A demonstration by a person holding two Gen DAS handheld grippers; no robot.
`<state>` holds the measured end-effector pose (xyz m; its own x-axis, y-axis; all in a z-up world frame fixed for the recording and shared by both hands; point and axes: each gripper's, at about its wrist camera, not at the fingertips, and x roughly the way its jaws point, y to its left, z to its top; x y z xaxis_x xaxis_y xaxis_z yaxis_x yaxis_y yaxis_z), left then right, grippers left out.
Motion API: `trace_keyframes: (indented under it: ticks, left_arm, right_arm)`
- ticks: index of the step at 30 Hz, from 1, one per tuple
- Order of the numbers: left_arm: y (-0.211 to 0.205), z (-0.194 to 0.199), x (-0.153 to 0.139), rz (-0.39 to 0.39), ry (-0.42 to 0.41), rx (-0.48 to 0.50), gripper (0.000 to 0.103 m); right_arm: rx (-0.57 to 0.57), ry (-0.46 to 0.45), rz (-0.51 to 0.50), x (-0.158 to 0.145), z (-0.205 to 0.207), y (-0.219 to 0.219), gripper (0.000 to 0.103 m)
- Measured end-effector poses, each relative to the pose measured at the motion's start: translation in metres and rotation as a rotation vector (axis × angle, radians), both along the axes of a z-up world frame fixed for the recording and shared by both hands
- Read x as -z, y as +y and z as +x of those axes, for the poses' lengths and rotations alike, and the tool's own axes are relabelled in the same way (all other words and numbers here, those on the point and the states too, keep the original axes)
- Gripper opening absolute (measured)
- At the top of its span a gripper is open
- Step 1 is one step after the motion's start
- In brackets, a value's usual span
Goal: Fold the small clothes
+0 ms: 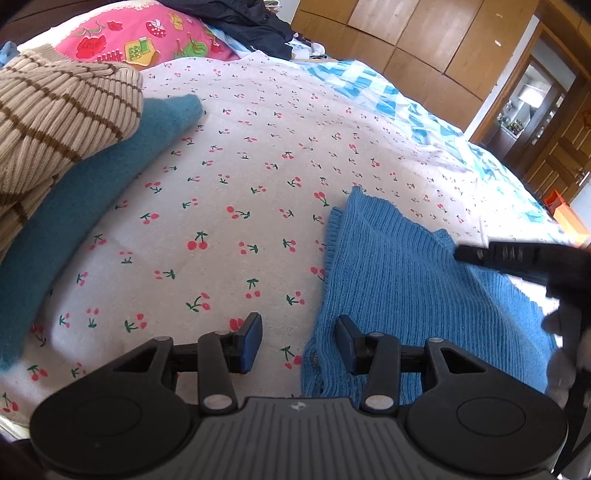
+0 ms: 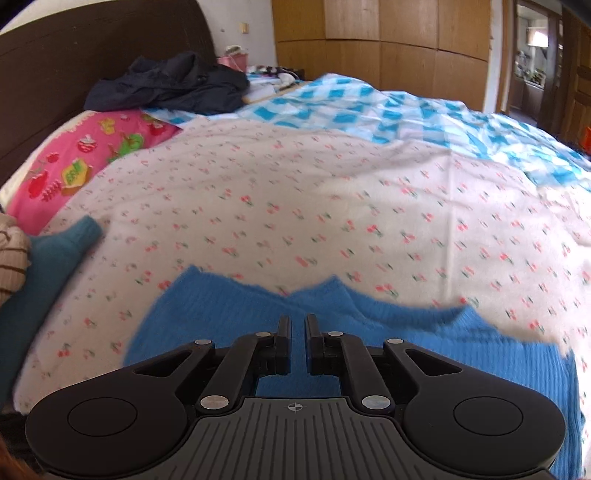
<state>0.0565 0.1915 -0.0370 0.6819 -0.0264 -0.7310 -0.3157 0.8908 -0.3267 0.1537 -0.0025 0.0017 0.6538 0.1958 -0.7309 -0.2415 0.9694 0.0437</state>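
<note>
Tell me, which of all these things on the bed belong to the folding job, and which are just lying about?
Part of the job:
- blue knit garment
- left hand-held gripper
- right hand-held gripper

Possibly also waiting clothes:
- striped beige knit
- teal knit

Just lying about:
- pink pillow
- dark clothing heap
- cherry-print sheet

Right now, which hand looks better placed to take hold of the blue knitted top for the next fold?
Probably the left. The left gripper stands open astride the blue knitted top's edge, one finger over the knit, one over the cherry-print sheet. The right gripper hovers above mid-garment, jaws barely apart and holding nothing.
</note>
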Motion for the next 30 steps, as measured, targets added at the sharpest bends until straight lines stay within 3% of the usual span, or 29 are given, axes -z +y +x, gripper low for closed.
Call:
trace_keyframes:
  ticks: [4,7,12,16,23,26,28,30]
  left_arm:
    - [-0.003,0.002,0.001,0.018,0.006,0.003,0.049]
    - [-0.004,0.002,0.001,0.027,0.007,0.005,0.049]
    - [-0.004,0.002,0.001,0.019,-0.007,-0.001,0.049]
    - [-0.007,0.0,-0.001,0.032,-0.021,0.004,0.049]
    - [-0.009,-0.002,-0.004,0.03,-0.046,-0.012,0.049]
    - [-0.01,-0.004,-0.006,0.038,-0.055,-0.021,0.049]
    - [-0.013,-0.004,-0.006,0.057,-0.059,-0.025,0.049]
    - [-0.017,-0.005,-0.008,0.082,-0.07,-0.025,0.049]
  right_arm:
    - [0.194,0.001,-0.006,0.009,-0.002,-0.061,0.002]
    - [0.318,-0.008,0.002,0.005,-0.015,-0.104,0.011]
    - [0.431,0.009,0.054,0.005,-0.042,-0.157,0.011]
    - [0.479,-0.03,0.099,0.002,-0.063,-0.177,0.011]
    - [0.43,-0.012,0.092,0.009,-0.058,-0.185,0.036]
    - [0.392,-0.026,0.065,0.012,-0.053,-0.181,0.035]
    - [0.399,-0.037,0.046,0.011,-0.052,-0.182,0.025]
    - [0.401,-0.05,0.064,0.007,-0.058,-0.186,0.024]
